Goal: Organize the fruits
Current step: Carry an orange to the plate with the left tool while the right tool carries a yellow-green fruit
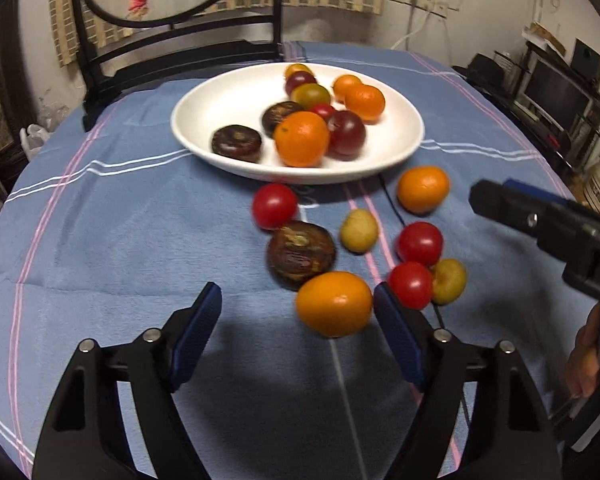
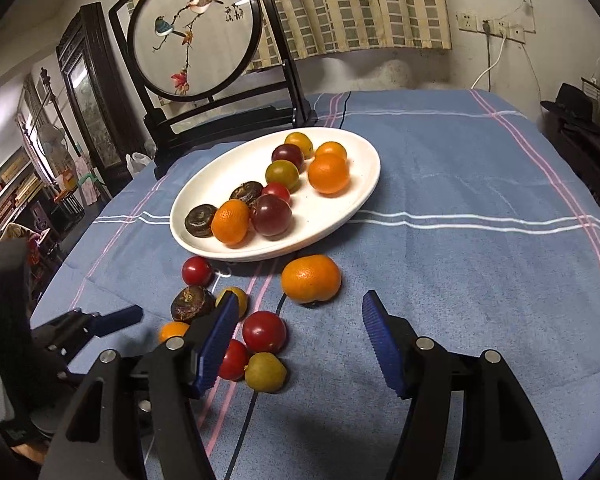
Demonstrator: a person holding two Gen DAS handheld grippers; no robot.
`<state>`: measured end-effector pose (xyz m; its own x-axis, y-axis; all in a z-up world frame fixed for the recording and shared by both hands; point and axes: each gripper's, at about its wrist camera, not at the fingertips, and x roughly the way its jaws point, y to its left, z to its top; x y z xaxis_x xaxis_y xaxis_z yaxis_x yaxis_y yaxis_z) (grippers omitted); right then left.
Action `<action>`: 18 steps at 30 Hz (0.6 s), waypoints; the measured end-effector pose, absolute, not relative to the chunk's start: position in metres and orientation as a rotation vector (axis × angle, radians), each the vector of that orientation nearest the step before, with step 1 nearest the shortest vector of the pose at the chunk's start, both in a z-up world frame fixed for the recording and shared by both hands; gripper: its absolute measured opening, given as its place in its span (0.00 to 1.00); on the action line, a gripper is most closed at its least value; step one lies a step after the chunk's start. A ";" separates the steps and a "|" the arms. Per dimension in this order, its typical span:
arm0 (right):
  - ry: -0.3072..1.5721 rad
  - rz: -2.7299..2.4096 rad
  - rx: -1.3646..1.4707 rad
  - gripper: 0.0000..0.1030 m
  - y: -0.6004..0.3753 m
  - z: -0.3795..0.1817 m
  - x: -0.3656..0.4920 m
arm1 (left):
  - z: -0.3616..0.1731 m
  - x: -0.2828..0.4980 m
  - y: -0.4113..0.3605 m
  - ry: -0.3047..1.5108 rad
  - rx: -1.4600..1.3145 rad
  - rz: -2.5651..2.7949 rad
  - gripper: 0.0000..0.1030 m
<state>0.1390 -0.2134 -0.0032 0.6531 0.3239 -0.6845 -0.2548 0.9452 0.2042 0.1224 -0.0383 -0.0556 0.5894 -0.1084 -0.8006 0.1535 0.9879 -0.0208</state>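
The left gripper [image 1: 298, 312] stands with its blue pads spread wide and gripping nothing, and the small orange citrus [image 1: 334, 304] sits between them, crowded close to the right-hand pad [image 1: 396, 336], with clear cloth on the other side. To take it cleanly, the person would do well to slide the gripper a little rightward so the fruit sits centred before closing, and to close gently, since a round, smooth skin may squirt out under a lopsided squeeze. Just beyond the fingertips lies a dark brown flattened fruit [image 1: 301, 254], nearly touching the citrus, and just outside the right pad a red tomato [image 1: 411, 285] sits against a yellow-green fruit [image 1: 448, 281]; a deep push forward could nudge these. Farther out along the fingers the white plate [image 1: 204, 108] holds the fruit already gathered, with bare space on its left half, a likely place for the set-down. The right gripper [image 2: 300, 330] is likewise spread and empty, hovering above the blue tablecloth [image 2: 460, 280], with a larger orange [image 2: 311, 279] ahead of its tips and slightly left of centre, and red tomatoes [image 2: 264, 332] beside its left pad.
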 end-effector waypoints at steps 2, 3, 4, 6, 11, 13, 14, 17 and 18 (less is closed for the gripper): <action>0.783 0.321 0.060 0.63 -0.210 -0.001 0.136 | -0.060 0.123 -0.044 0.930 0.070 -0.195 0.56; 0.781 0.323 0.035 0.65 -0.207 -0.001 0.135 | -0.062 0.123 -0.047 0.932 0.075 -0.221 0.45; 0.784 0.327 0.013 0.65 -0.204 -0.001 0.134 | -0.064 0.122 -0.049 0.930 0.080 -0.236 0.41; 0.798 0.330 -0.022 0.66 -0.199 -0.002 0.134 | -0.065 0.120 -0.050 0.919 0.088 -0.246 0.36; 0.874 0.370 -0.126 0.66 -0.190 -0.011 0.131 | -0.064 0.119 -0.037 0.916 0.033 -0.262 0.36; 0.906 0.385 -0.163 0.66 -0.188 -0.015 0.129 | -0.063 0.121 -0.032 0.916 0.017 -0.263 0.36; 0.922 0.390 -0.178 0.66 -0.187 -0.018 0.128 | -0.062 0.121 -0.030 0.915 0.009 -0.264 0.36; 0.958 0.399 -0.206 0.66 -0.183 -0.027 0.129 | -0.055 0.119 -0.023 0.894 -0.017 -0.249 0.36; 0.972 0.404 -0.220 0.66 -0.180 -0.031 0.128 | -0.052 0.118 -0.021 0.887 -0.029 -0.253 0.36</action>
<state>0.1284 -0.1799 -0.0307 0.4973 0.2337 -0.8355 -0.4277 0.9039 -0.0018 0.1179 -0.0212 -0.0523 0.6043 -0.2305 -0.7627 0.2063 0.9699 -0.1296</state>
